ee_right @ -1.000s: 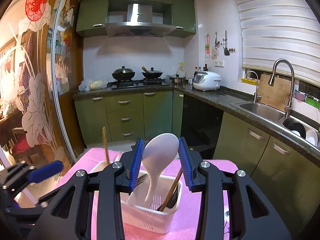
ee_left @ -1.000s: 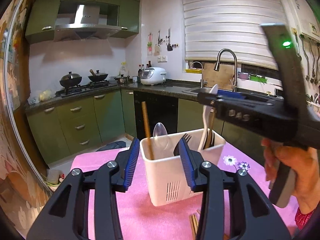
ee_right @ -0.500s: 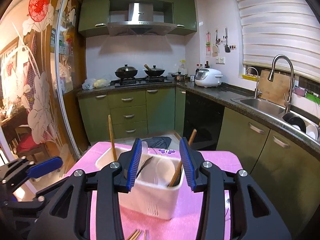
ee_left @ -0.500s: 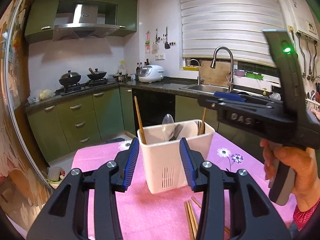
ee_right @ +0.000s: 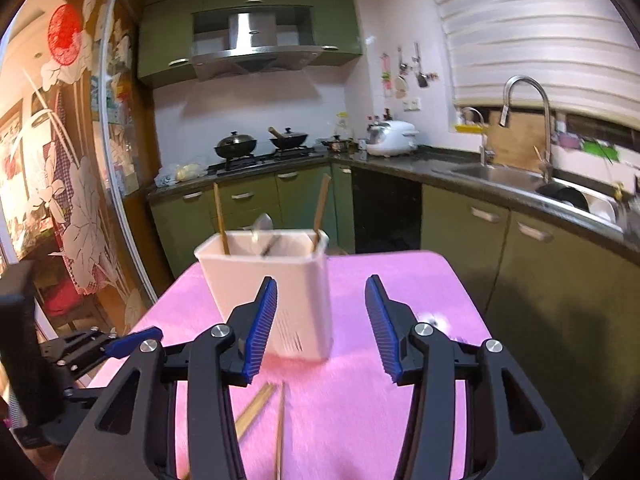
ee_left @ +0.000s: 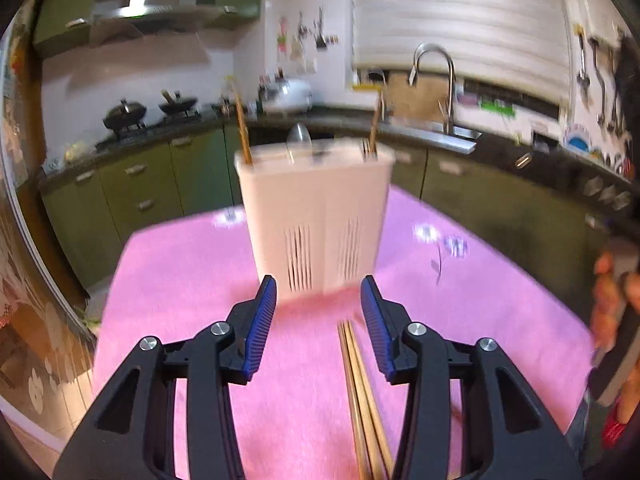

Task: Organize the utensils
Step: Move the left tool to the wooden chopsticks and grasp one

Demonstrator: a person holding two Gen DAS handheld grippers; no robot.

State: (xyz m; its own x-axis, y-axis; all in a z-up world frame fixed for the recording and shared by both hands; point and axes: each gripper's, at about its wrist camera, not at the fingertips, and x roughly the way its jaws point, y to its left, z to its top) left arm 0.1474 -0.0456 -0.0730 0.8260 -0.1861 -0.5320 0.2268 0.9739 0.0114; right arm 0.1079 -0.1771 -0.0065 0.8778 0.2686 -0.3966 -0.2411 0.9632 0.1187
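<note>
Both tongs empty over the pink mat, the white utensil holder just ahead.

The left gripper (ee_left: 318, 322) has its jaws partly apart and grips nothing; loose chopsticks (ee_left: 362, 392) lie on the mat under the gap, close to the right-hand pad. The right gripper (ee_right: 320, 326) is opening its jaws, with nothing between the pads; more chopsticks (ee_right: 256, 410) lie below them. Beyond both stands the white utensil holder (ee_right: 276, 292), upright on the pink mat (ee_left: 192, 280), with a spoon (ee_left: 298, 140) and wooden sticks poking out of it. At the left view's right edge a hand (ee_left: 612, 300) grasps a handle. Behind are green cabinets (ee_right: 256, 196), woks on a stove (ee_right: 236, 146), a rice cooker (ee_right: 390, 132) and a sink with a tall tap (ee_right: 524, 120).
</note>
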